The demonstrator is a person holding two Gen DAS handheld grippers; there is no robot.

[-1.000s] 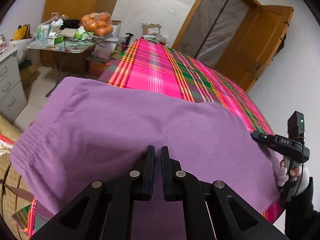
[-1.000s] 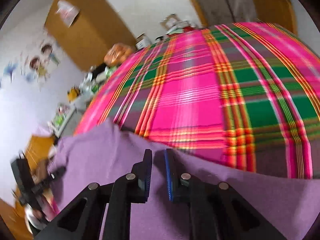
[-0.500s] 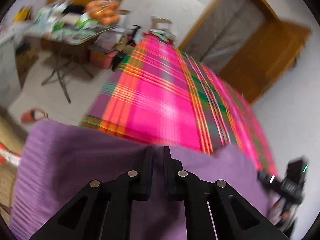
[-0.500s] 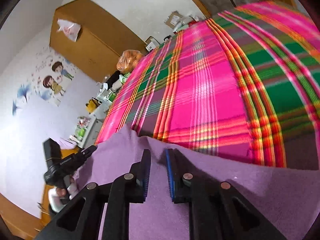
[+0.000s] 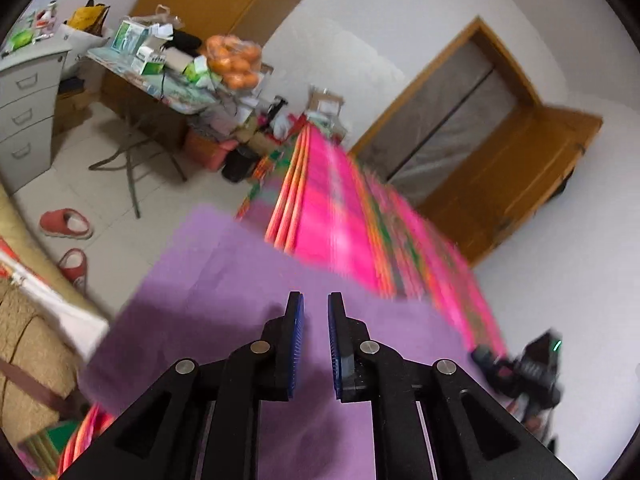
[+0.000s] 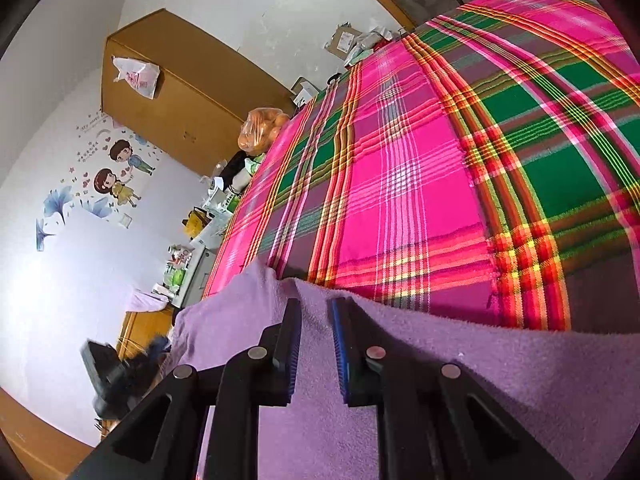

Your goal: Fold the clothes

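A cluttered bedroom surrounds a bed under a pink-and-green plaid blanket (image 6: 400, 184), flat-woven. The purple garment (image 5: 224, 304) spreads beneath and ahead of both claws. The left gripper (image 5: 316, 312) and right gripper (image 6: 316, 316) each pinch a fabric ridge. It looks soft, fleecy, light and limp; edges or corners seem the best holds.

One purple cloth (image 5: 224, 280). One pink checked blanket (image 6: 400, 184) on bed. Two grippers: left gripper (image 5: 315, 344), right gripper (image 6: 316, 348). Each has two black fingers (image 5: 294, 332). Two red slippers (image 5: 66, 224) on floor. One bag of oranges (image 5: 234, 62) on one folding table (image 5: 176, 98). One grey drawer cabinet (image 5: 28, 112), three drawers. Two cartoon kid stickers (image 6: 116, 172) on wall.
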